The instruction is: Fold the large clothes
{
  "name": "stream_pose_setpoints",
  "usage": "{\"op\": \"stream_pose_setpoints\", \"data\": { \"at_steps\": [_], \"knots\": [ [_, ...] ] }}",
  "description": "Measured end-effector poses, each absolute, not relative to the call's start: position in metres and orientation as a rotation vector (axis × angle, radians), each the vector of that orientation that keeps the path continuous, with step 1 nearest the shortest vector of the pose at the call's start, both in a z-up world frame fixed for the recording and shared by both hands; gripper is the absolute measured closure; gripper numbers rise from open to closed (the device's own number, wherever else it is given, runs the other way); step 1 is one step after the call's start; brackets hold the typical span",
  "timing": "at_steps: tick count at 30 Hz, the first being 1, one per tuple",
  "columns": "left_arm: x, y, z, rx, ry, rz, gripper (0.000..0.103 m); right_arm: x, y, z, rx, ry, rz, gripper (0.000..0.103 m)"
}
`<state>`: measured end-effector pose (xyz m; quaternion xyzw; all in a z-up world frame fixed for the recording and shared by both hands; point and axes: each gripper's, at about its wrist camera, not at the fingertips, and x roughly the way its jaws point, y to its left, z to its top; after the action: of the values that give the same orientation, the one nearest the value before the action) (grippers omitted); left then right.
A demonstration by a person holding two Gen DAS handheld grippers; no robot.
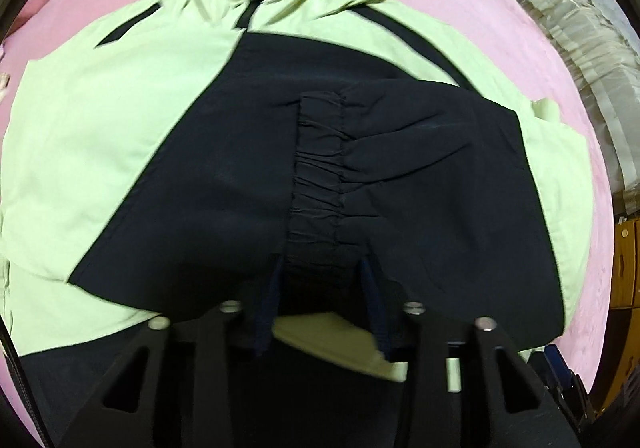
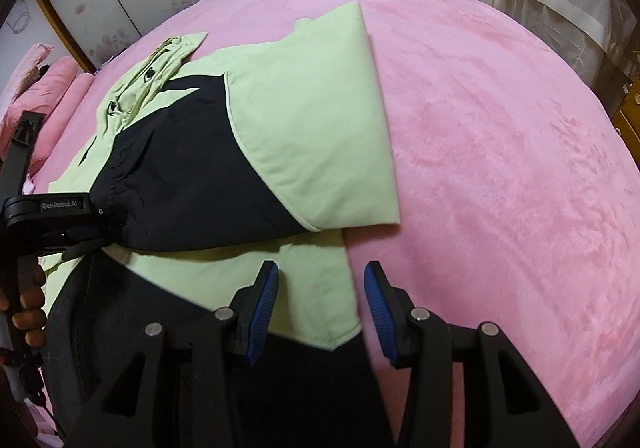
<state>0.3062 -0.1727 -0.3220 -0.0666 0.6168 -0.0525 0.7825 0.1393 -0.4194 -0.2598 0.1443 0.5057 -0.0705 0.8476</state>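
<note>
Nearest, the left gripper (image 1: 322,288) is seen clamped on the elastic cuff (image 1: 318,183) of a dark sleeve, which has been laid across the body of the jacket (image 1: 92,151). The right gripper (image 2: 320,304) is held with its jaws apart and empty over the jacket's lower corner, at the edge of the pink bedspread (image 2: 500,167). Beyond, the far side is seen already folded inward and the hood (image 2: 152,71) lies at the far end. The sleeve folds are judged largely done; folding the body lengthwise appears to be left.
</note>
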Motion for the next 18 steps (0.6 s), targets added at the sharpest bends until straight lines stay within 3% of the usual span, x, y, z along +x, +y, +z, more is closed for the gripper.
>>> {"op": "stream_pose_setpoints", "data": {
  "at_steps": [7,12,14,18],
  "knots": [
    [0.332,-0.204,-0.278,-0.13,1.162,-0.171,0.08,0.157,-0.422,-0.266,0.289,1.067,-0.14,0.058],
    [0.361,-0.202,-0.205,-0.202,1.012,-0.262,0.082,0.17,-0.418,-0.265,0.234,1.063,-0.143,0.058],
    [0.365,-0.189,-0.172,-0.229,0.941,-0.274,0.098,0.174,-0.417,-0.263,0.223,1.054,-0.143,0.058],
    [0.374,-0.153,-0.132,-0.305,0.892,-0.251,0.098,0.181,-0.413,-0.261,0.219,1.03,-0.145,0.058]
  ]
}}
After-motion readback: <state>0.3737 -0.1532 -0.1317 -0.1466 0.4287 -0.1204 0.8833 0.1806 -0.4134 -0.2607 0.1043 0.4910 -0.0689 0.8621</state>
